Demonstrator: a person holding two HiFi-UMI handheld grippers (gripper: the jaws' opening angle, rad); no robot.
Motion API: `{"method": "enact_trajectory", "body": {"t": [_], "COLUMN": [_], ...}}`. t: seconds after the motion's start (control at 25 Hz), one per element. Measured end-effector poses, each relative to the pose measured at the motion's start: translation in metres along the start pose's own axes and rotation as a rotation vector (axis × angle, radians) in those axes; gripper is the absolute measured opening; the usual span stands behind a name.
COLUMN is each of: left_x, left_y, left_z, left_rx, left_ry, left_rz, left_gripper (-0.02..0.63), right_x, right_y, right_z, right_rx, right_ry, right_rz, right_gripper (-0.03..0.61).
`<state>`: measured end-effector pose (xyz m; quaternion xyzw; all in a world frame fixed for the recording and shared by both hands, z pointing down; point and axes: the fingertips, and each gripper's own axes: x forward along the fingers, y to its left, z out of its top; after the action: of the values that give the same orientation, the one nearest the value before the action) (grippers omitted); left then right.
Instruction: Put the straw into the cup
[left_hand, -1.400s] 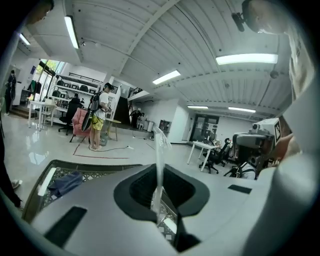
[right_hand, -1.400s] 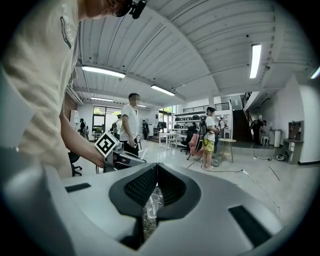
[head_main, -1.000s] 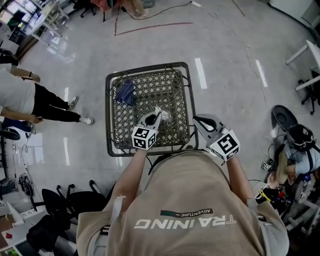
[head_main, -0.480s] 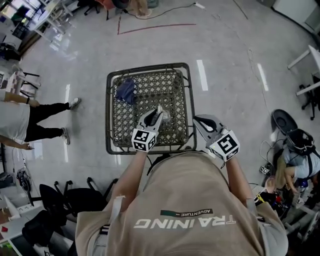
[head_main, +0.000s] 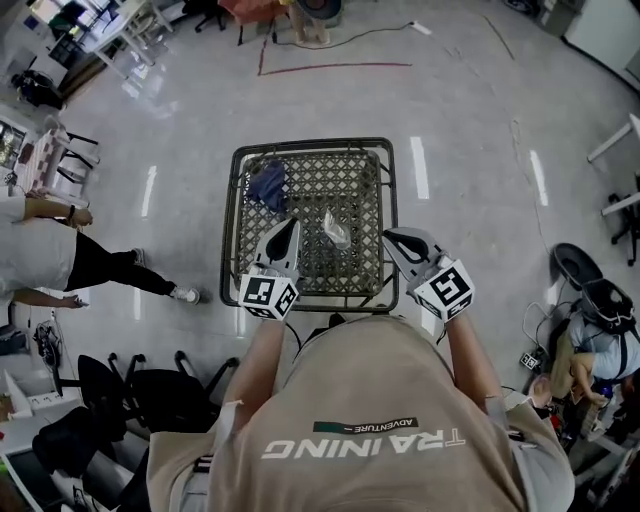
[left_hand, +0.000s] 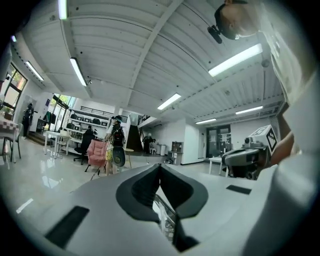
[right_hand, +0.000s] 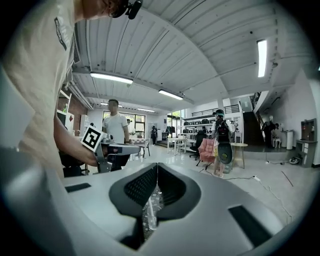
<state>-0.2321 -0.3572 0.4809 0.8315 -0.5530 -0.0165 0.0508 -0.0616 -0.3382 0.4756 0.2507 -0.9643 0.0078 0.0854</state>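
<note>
A clear plastic cup lies on the woven table top, right of the middle. I cannot make out the straw in the head view. My left gripper hovers over the table's front left part, shut, a short way left of the cup. Above the table's front right corner is my right gripper, also shut and empty. In the left gripper view the jaws meet at the tip. In the right gripper view the jaws meet too, and below them shows clear plastic with a thin pale piece.
A blue cloth lies at the table's back left. The table has a black metal frame and stands on a glossy floor. A person stands at the left, black chairs at the lower left.
My left gripper has pulled back and to the left, away from the cup, which now lies in plain sight. The right gripper has hardly moved. The person at the left has walked.
</note>
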Motion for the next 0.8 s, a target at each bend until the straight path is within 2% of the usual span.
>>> {"method": "enact_trajectory", "body": {"t": [0.4,0.8], "left_x": [-0.003,-0.001], "left_y": [0.002,-0.001], "left_z": [0.008,0.006], "left_rx": [0.026,0.000], "left_ry": [0.005,-0.002], "left_rz": [-0.020,-0.045], "left_gripper": [0.017,0.017], "right_x": [0.015,0.018], "right_y": [-0.004,-0.004], "right_z": [0.017,0.008], "right_rx": [-0.027,-0.014], "right_ry": [-0.011,0.007], "right_rz": [0.004,0.017], "right_gripper": [0.018,0.018]}}
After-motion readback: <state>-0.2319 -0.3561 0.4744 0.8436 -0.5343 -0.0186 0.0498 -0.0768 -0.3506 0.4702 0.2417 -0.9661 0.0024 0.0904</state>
